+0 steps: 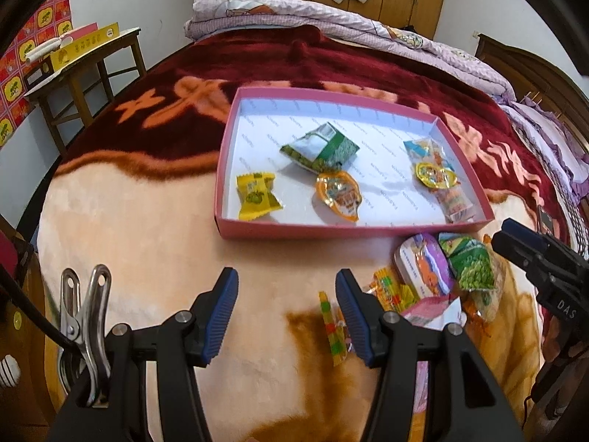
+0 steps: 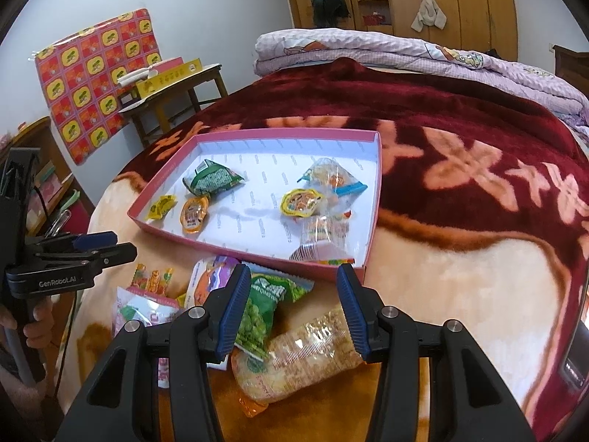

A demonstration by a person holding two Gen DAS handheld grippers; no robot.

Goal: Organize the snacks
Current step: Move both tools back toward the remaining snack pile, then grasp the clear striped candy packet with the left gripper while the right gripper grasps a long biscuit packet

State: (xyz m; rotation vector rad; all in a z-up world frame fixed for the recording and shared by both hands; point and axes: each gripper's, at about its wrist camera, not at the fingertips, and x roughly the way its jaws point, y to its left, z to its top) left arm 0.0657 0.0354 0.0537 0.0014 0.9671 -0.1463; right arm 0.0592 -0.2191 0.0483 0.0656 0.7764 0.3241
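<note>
Both my jaws gape, holding nothing. Pink tray [image 1: 353,229] on the bed at 12 o'clock, some snacks inside. Loose snack pile [image 2: 257,316] just below it, under my right gripper [image 2: 294,309]; left gripper [image 1: 285,313] beside the pile.

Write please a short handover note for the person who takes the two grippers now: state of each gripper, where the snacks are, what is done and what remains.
Left gripper: open, empty, above the blanket beside the loose pile.
Right gripper: open, holding nothing, over the green pea packet and the clear rice-cracker bag.
Pink box: holds about six snacks, among them a yellow candy and a green packet.
Done: those snacks are in the box.
Left: the pile in front of the box, including the purple jelly cup and the gummy strip.
</note>
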